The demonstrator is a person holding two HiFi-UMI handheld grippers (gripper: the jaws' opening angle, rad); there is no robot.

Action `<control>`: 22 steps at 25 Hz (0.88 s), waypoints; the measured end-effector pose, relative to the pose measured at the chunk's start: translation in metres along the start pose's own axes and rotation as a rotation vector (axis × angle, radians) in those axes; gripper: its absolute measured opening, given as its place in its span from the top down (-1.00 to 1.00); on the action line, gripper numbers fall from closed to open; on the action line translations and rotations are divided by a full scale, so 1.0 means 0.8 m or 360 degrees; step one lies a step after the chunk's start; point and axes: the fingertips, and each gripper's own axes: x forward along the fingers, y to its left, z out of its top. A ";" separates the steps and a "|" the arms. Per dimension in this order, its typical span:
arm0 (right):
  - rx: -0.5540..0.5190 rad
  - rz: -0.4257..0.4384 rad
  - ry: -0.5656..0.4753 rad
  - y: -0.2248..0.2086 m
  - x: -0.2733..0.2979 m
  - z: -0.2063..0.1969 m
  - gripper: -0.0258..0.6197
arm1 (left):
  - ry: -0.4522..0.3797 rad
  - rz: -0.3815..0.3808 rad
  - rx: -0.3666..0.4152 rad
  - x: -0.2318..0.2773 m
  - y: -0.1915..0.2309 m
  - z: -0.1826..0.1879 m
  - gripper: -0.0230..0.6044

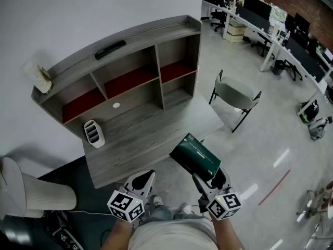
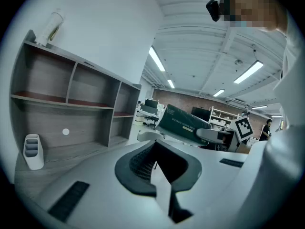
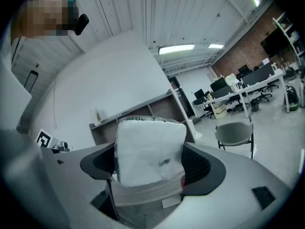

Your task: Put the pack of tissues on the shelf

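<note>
The right claw [image 1: 209, 180], spread wide, pinches the near end of the pack of tissues [image 1: 196, 154]. The pack's long axis runs forward toward the shelf [image 1: 179, 48], ahead and left across the bench [image 1: 140, 142]. The left claw [image 1: 143, 180] is pressed together and empty. In the right gripper view the pack hides most of the shelf.

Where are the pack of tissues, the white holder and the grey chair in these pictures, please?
pack of tissues [image 1: 196, 154]: head view, dark green top face.
white holder [image 1: 94, 133]: head view, its compartmented top.
grey chair [image 1: 235, 94]: head view, its seat.
</note>
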 end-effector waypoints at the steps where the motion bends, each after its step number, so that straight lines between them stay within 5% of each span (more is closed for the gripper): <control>1: -0.0010 0.0004 0.0003 0.007 0.002 0.000 -0.44 | -0.0006 0.0003 0.0000 -0.004 0.005 0.003 0.88; 22: 0.0040 -0.0017 -0.0070 0.104 0.147 0.005 -0.42 | -0.0040 -0.0052 -0.0034 -0.036 0.183 0.034 0.88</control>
